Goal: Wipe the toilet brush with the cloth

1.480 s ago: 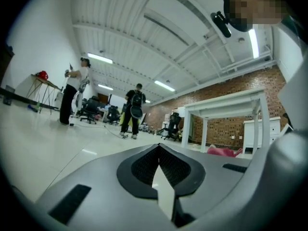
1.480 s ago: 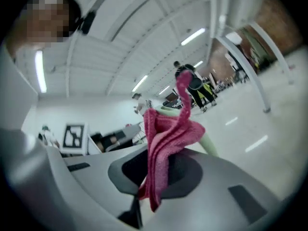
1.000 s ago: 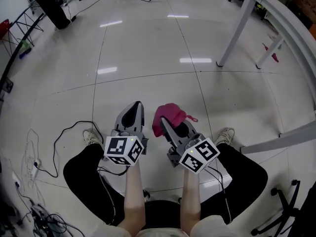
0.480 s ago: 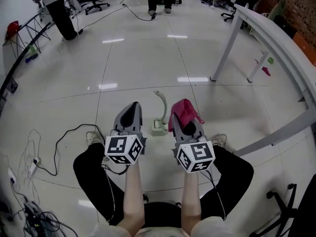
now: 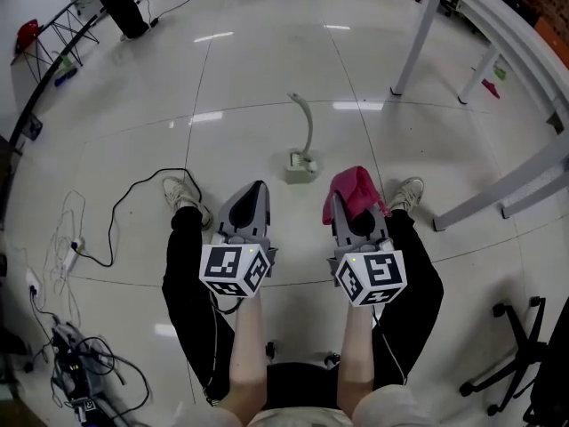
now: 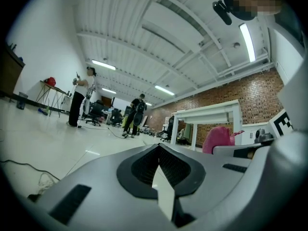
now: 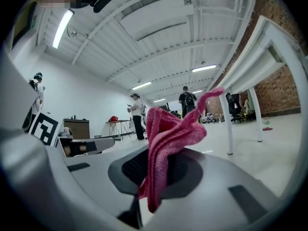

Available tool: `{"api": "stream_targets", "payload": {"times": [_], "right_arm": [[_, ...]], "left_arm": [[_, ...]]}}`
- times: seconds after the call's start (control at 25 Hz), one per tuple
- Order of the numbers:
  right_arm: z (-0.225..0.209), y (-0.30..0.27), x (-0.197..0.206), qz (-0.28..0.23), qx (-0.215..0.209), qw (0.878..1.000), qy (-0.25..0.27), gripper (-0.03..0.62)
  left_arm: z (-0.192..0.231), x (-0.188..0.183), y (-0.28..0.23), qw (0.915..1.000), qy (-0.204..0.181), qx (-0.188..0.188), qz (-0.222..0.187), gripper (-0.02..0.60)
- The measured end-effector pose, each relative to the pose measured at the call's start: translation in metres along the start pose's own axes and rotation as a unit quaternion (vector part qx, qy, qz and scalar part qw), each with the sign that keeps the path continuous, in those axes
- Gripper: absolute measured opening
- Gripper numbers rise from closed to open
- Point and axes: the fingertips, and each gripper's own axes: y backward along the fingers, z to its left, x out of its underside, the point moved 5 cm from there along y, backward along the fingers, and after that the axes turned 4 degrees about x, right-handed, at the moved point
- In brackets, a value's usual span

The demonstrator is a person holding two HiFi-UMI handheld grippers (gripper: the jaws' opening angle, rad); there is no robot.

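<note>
Toilet brush [image 5: 300, 165] stands ahead of right tool [image 5: 353, 205] clamping cloth [image 5: 356, 187].

toilet brush [image 5: 302, 162]: on floor [image 5: 267, 78] ahead, between left claw [image 5: 256, 189] and right claw [image 5: 354, 210] | cloth [image 5: 356, 189]: in right claw | table [image 5: 500, 27]: right

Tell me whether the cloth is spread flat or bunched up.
Bunched up. The pink cloth is pinched in the right tool, between its shut jaws, with its folds gathered and sticking out past them.

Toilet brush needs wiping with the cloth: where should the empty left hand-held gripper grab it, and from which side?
Probably its thin curved handle, which rises clear of the base; come level from the near side after opening the shut left hand-held gripper.
</note>
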Motion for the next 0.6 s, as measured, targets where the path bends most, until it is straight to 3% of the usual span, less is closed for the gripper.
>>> {"api": "stream_targets", "payload": {"times": [0.24,0.48,0.6], "right_arm": [[0.057,0.112,0.003,-0.006,-0.020,1.000,-0.006,0.032],[0.104,0.240,0.023,0.022,-0.050,0.998,-0.021,0.032],[0.115,0.287,0.031,0.035,-0.038,0.998,0.020,0.032]], "left_arm": [[-0.048,-0.004,0.115,0.9999,-0.001,-0.008,-0.014,0.005],[-0.102,0.004,0.241,0.9995,0.003,-0.026,-0.016,0.005],[-0.128,0.009,0.289,0.9991,0.002,-0.034,-0.027,0.005]]}}
